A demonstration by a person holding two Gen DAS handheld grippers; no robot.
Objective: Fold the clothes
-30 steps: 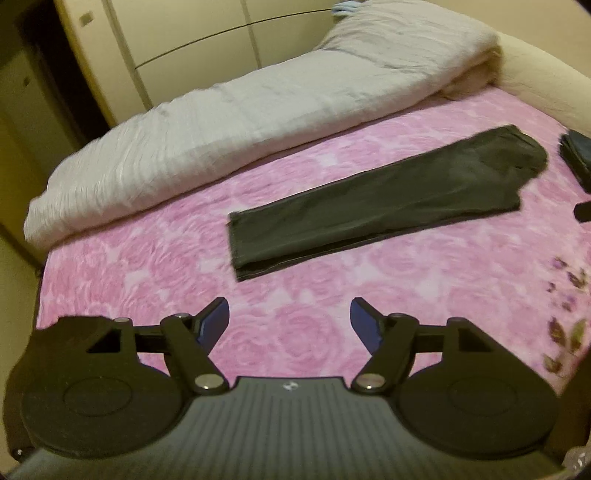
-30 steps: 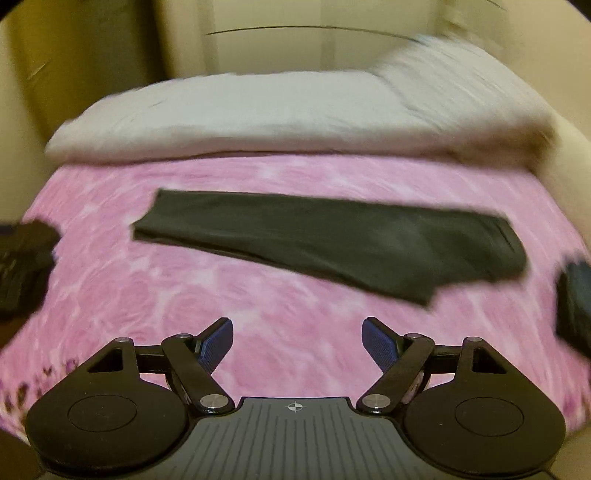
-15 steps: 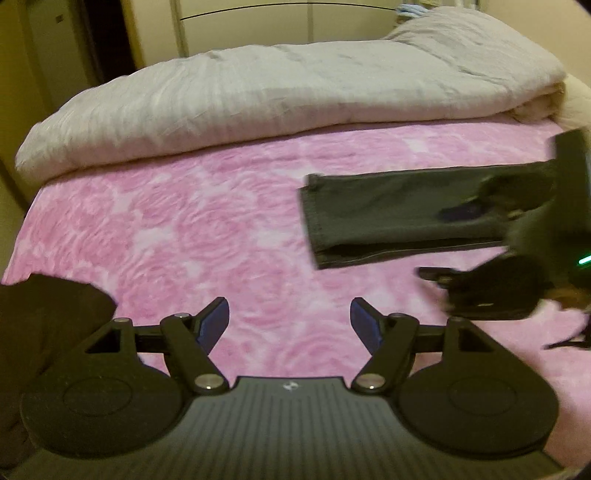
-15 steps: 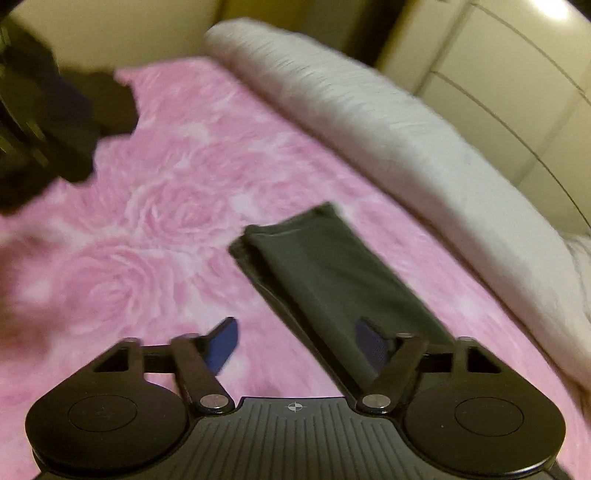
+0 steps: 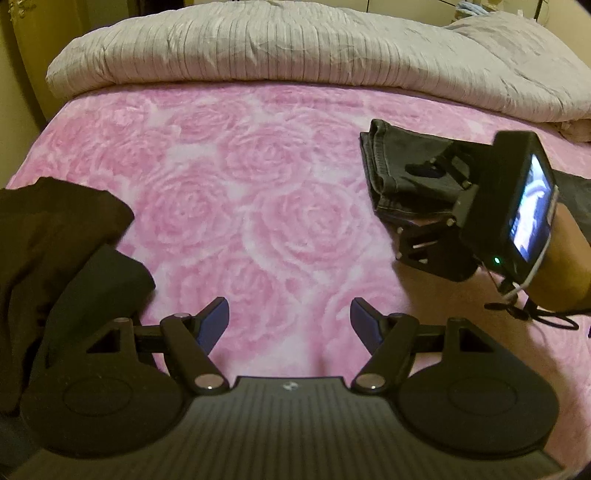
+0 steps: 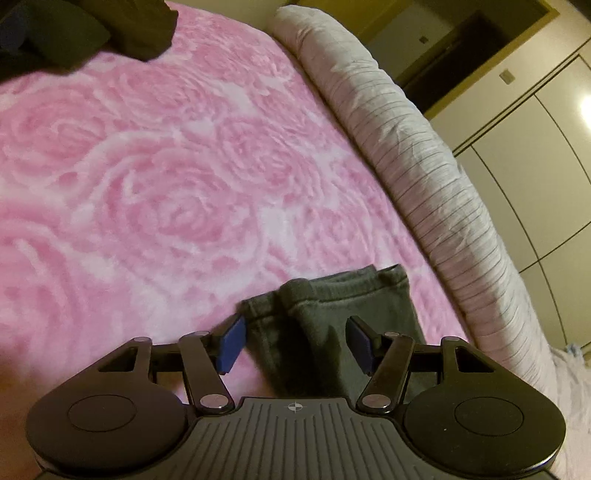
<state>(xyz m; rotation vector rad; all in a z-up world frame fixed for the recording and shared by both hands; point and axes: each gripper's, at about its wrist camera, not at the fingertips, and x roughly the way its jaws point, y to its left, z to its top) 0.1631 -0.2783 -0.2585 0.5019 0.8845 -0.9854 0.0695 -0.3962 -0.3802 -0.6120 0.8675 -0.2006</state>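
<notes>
Dark grey trousers (image 5: 397, 166) lie folded lengthwise on the pink rose blanket (image 5: 258, 206), hem end toward the left. In the right wrist view the hem (image 6: 332, 306) sits between the open blue pads of my right gripper (image 6: 295, 341), which straddles the near corner of the cuff without closing on it. In the left wrist view that gripper (image 5: 439, 199) comes in from the right over the hem. My left gripper (image 5: 289, 321) is open and empty, low over bare blanket, well left of the trousers.
A rolled grey-white duvet (image 5: 295, 48) runs along the far side of the bed. A pile of dark clothes (image 5: 48, 236) lies at the left edge, also in the right wrist view (image 6: 110, 26). Wardrobe doors (image 6: 535, 122) stand behind the bed.
My right gripper has swung left and dropped down onto the trouser hem, its pads now either side of the cuff. My left gripper has turned left and lowered toward the blanket; the dark clothes pile came into view.
</notes>
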